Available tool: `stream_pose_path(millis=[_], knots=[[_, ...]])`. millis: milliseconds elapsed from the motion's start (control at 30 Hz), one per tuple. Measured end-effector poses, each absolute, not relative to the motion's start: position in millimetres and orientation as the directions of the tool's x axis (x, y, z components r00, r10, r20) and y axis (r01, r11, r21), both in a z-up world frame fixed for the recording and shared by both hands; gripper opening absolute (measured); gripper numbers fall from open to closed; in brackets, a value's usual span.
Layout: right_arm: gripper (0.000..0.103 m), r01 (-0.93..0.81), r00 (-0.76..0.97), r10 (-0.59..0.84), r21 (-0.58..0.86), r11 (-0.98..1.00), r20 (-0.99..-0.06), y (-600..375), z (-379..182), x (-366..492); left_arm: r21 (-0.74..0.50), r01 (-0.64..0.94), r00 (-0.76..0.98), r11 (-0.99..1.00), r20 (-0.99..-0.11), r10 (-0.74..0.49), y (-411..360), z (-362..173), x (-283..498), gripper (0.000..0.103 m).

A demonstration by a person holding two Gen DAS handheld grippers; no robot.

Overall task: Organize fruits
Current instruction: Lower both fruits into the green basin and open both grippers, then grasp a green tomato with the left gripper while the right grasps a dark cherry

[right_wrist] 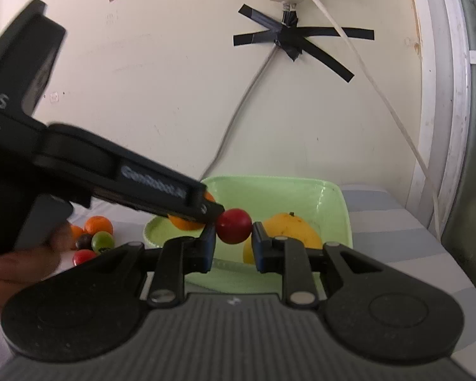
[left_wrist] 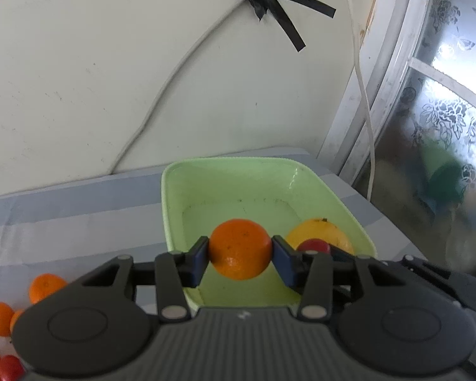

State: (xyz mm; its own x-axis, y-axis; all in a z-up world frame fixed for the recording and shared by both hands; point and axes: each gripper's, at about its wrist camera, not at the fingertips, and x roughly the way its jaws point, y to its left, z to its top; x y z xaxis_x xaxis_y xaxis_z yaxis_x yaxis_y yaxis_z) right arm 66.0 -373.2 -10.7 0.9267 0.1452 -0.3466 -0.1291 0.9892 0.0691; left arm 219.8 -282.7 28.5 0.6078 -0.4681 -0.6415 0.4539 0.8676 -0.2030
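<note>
Left wrist view: left gripper clamped on a small orange, blue pads pressing both sides, fruit clear of any surface. Directly ahead and below sits the green tray on the striped worktop. Tray holds one large yellow-orange fruit in its near right part; the rest of the floor is bare.

Right wrist view: right gripper closed on a small red fruit, pinched between its pads. It hangs over the tray's near edge, with the yellow-orange fruit just beyond and to the right.

Both grippers crowd the same spot. In the right view the left gripper's black body comes in from the left, its tip just beside the red fruit; whether they touch I cannot tell. A hand shows under it at the left.

Key relation: each held fruit is already above the tray, orange over the open left-centre floor, red fruit nearer the front rim. Round fruits, so no long axis to mind. Judgement: release is the step in hand; the left has more free floor beneath, the right may want to ease forward first.

Loose fruit remains on the worktop left of the tray: small oranges, a green one, a dark one and a red one. Task looks early.
</note>
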Motion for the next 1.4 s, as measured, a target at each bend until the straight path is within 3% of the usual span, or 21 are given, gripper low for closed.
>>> stream_pose_path(millis=[100, 167, 233, 467, 633, 833, 1133, 1233, 1400], knots=[[0.029, -0.129, 0.931, 0.135, 0.04, 0.991, -0.338, -369.2, -11.6, 64.3, -0.202, 0.45, 0.619, 0.87, -0.632, -0.467, -281.1, 31.2, 217.5, 0.05], [0.04, -0.125, 0.939, 0.13, 0.035, 0.992, -0.32, -369.1, -10.2, 60.9, -0.206, 0.451, 0.631, 0.869, -0.615, -0.473, -275.2, 38.3, 212.5, 0.054], [0.044, -0.122, 0.947, 0.129, 0.04, 0.992, -0.295, -370.4, -8.1, 56.1, -0.209, 0.444, 0.651, 0.871, -0.593, -0.474, -266.2, 48.8, 205.4, 0.054], [0.042, -0.134, 0.97, 0.158, 0.137, 0.981, -0.183, -385.5, 5.4, 32.2, -0.269, 0.407, 0.732, 0.873, -0.476, -0.488, -189.4, 75.3, 143.2, 0.054], [0.039, -0.246, 0.955, 0.271, 0.186, 0.951, -0.121, -380.6, 13.2, 18.9, -0.265, 0.279, 0.777, 0.923, -0.502, -0.379, -128.8, 56.5, 98.4, 0.055], [0.039, -0.37, 0.887, 0.403, 0.178, 0.912, -0.226, -349.4, 3.4, 22.6, -0.239, 0.148, 0.769, 0.96, -0.583, -0.264, -85.4, 19.7, 67.2, 0.054], [0.039, -0.482, 0.773, 0.497, 0.143, 0.864, -0.395, -303.2, -8.5, 8.9, -0.133, 0.196, 0.774, 0.972, -0.587, -0.236, -103.2, 4.8, 66.4, 0.054], [0.039, -0.461, 0.75, 0.452, 0.108, 0.881, -0.483, -290.0, -18.8, 13.5, -0.125, 0.202, 0.769, 0.971, -0.594, -0.237, -110.4, -2.2, 70.3, 0.054], [0.04, -0.334, 0.78, 0.329, 0.091, 0.938, -0.531, -294.5, -25.4, 30.7, -0.1, 0.217, 0.774, 0.971, -0.588, -0.234, -123.0, -7.9, 76.3, 0.054]])
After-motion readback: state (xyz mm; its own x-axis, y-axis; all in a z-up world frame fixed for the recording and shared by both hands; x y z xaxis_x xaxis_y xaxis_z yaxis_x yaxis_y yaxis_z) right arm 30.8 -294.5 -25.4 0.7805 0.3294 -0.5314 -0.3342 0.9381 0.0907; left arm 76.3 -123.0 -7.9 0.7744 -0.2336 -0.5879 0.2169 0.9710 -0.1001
